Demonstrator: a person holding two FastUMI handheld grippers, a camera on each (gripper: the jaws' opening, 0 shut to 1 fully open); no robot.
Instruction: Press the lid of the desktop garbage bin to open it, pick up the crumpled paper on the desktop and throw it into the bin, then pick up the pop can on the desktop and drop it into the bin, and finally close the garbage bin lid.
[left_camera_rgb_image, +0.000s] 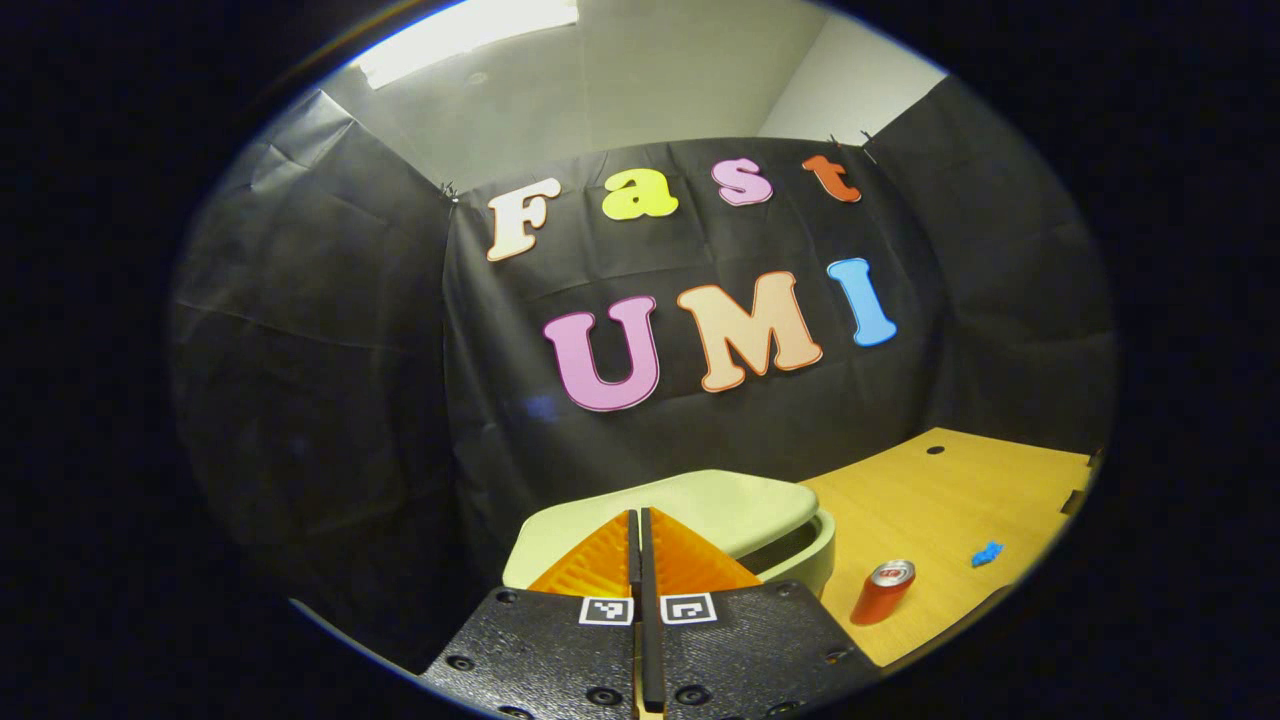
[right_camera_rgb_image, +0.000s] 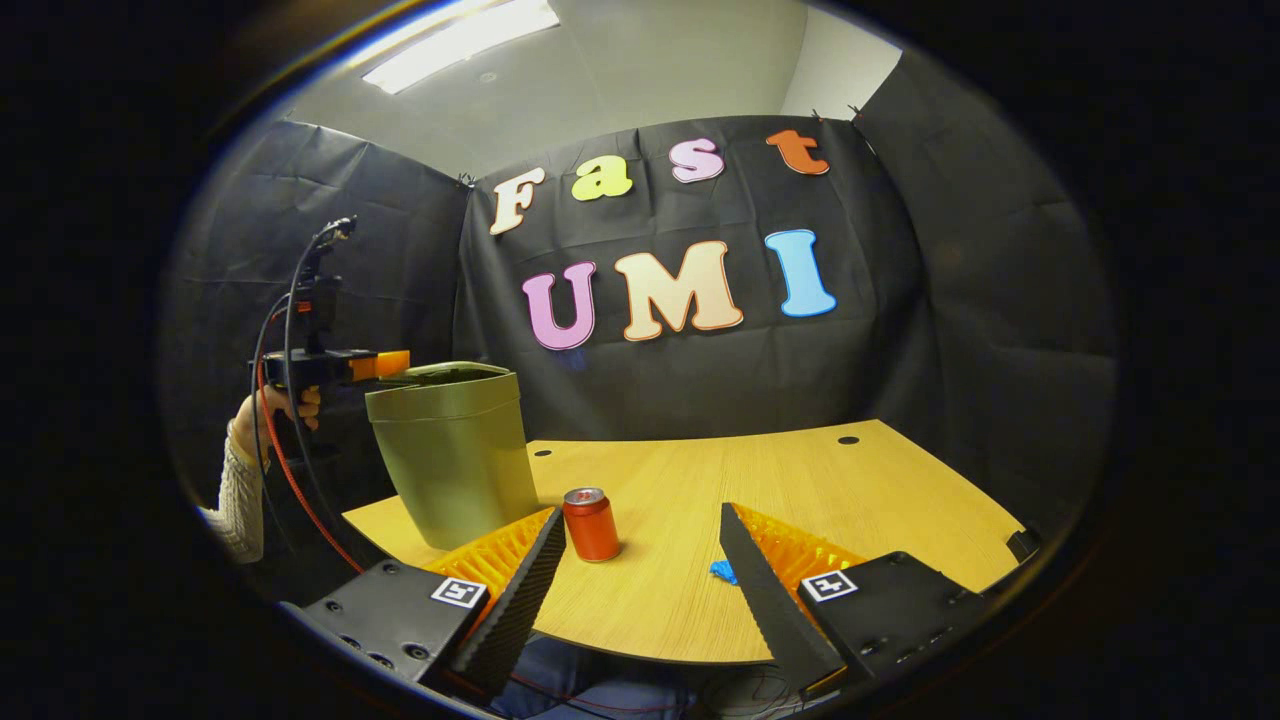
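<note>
While left tool (left_camera_rgb_image: 640, 515) meets lid (left_camera_rgb_image: 700, 505), can (left_camera_rgb_image: 884, 591) sits apart.

Bin (right_camera_rgb_image: 455, 455) stands at the worktop's (right_camera_rgb_image: 800, 480) left edge and blocks that side. Its lid (left_camera_rgb_image: 690, 510) looks down, with the left tongs (left_camera_rgb_image: 640, 515) pressed together right at the top and taking the space over it. Pop can (right_camera_rgb_image: 590, 525) stands upright just right of the bin with a narrow gap between them. Small blue crumpled paper (right_camera_rgb_image: 724, 571) lies near the front edge. Right tongs (right_camera_rgb_image: 640, 540) are spread wide at the front, with the can between the fingers. The worktop's middle, back and right are bare.
</note>
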